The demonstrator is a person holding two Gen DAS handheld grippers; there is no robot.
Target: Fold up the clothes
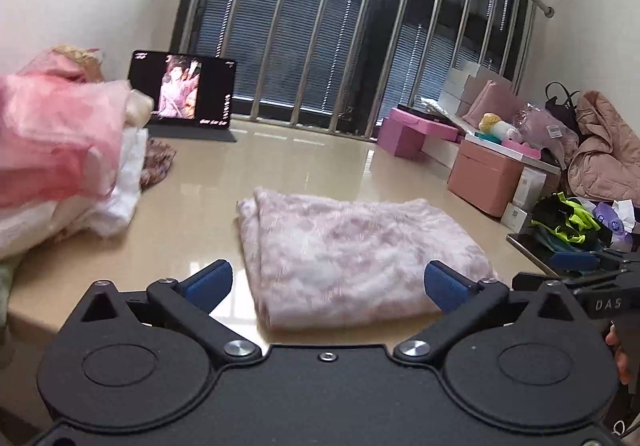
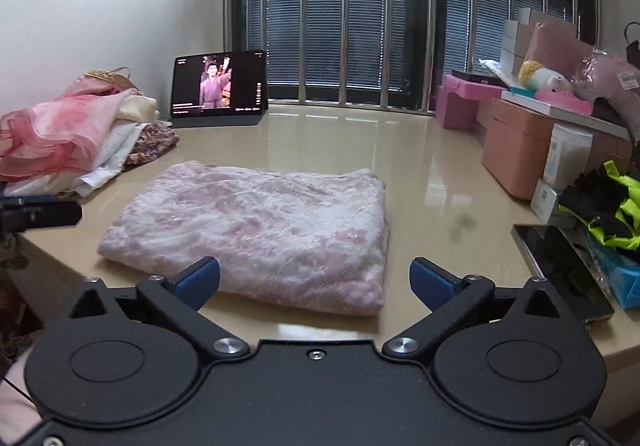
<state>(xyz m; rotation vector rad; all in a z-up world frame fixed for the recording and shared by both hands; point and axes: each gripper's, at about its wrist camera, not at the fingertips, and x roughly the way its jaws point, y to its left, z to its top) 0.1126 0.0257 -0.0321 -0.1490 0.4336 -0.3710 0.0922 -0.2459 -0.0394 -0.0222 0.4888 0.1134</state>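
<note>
Blue-padded fingers of the left gripper (image 1: 328, 284) spread wide and holding nothing, hovering just short of the near edge of a folded pink-and-white garment (image 1: 360, 262) flat on the glossy beige table (image 1: 304, 153). Same story on the right gripper (image 2: 314, 282): jaws wide, nothing between them, poised over the garment's near edge (image 2: 256, 230).

Garment lying as a neat rectangle, long axis running left to right across the table, directly ahead of both grippers. Looks already folded at least once, with a doubled edge showing at the far left in the left wrist view. From the left gripper, cloth sits ahead and slightly right, near left corner closest; from the right gripper, ahead and slightly left, near right corner closest. Neither clearly nearer overall, so probably one corner each for a further fold or a lift aside.

Heap of unfolded clothes (image 2: 68, 133) at the far left, pink gauzy piece on top, well apart from the folded one. Tablet (image 2: 218, 87) propped at the far edge, playing video. Phone (image 2: 560, 270) and neon-yellow fabric (image 2: 612, 209) at the right, close enough to catch a wide swing
</note>
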